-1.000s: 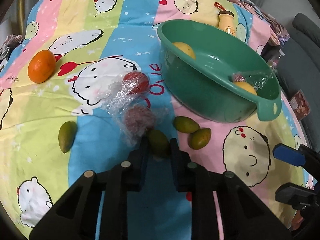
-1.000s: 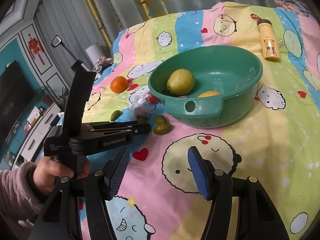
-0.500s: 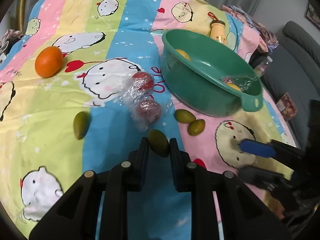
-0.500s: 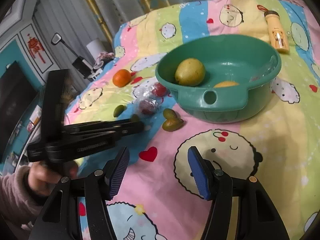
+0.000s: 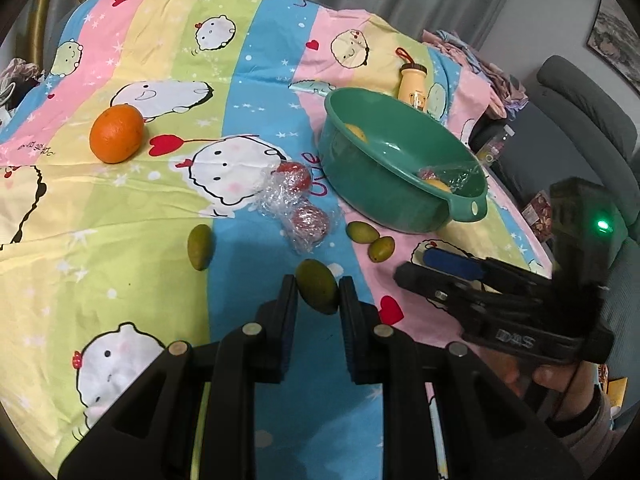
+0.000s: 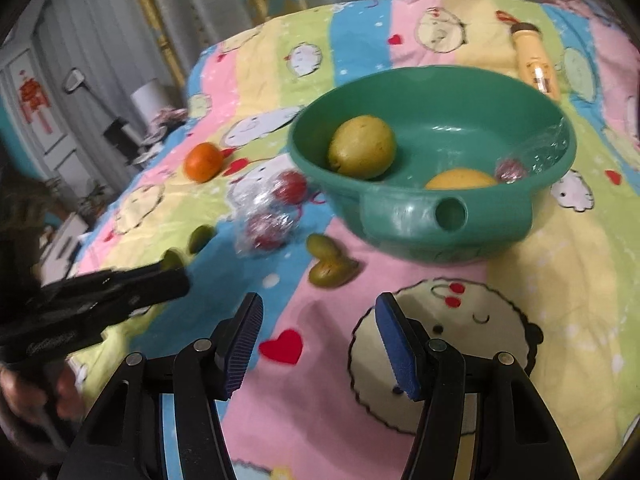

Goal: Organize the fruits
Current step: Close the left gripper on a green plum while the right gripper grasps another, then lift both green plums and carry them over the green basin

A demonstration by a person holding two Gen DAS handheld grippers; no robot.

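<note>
The left claw [image 5: 318, 294] pinches a small green fruit [image 5: 318, 286] between its pads, held above the blue stripe of the cartoon-print sheet [image 5: 248, 92]. The right claw [image 6: 318, 330] stands spread with nothing between its blue pads, over the pink stripe. Just ahead of it two green fruits [image 6: 330, 260] lie touching, near the green basin [image 6: 404, 216], which holds a yellow-green fruit [image 6: 362, 152], a yellow one [image 6: 460, 179] and a wrapped red one [image 6: 510, 169]. Two wrapped red fruits [image 5: 298, 200] lie left of the basin, another green fruit [image 5: 199, 247] lies apart, and an orange [image 5: 116, 133] sits farther off.
</note>
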